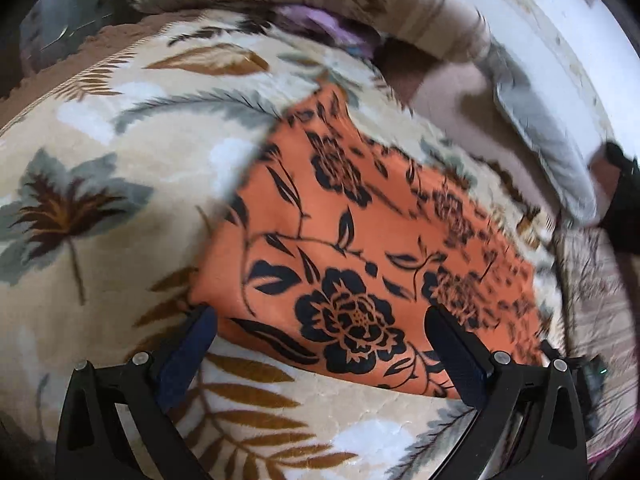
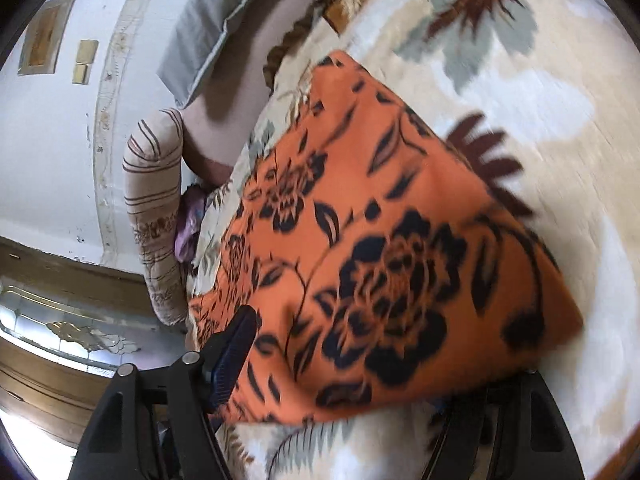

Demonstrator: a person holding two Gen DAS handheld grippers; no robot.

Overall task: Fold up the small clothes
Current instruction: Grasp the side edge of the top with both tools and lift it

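A: Folding step in hand, by his reading. Orange floral cloth (image 1: 360, 240) lies flat on the leaf-print blanket (image 1: 100, 160), apparently doubled already, though the layers cannot be counted. Left gripper (image 1: 320, 344) is spread wide and holds nothing, fingers straddling the near edge, one pad beside the corner, the other over the cloth.

B: And the right gripper (image 2: 348, 360)?

A: Cannot tell. One finger (image 2: 236, 344) shows at the cloth's edge; the other is hidden under the fabric. It may be pinching that edge or only sliding beneath it. Frame is blurred.

B: Advice for the fold?

A: Her note: take both near corners level, close fully on all layers, lift only clear of the pile, carry straight across to the far edge (image 1: 320, 96), lay down before letting go. Uneven grasps would likely skew it; plush blanket may drag.
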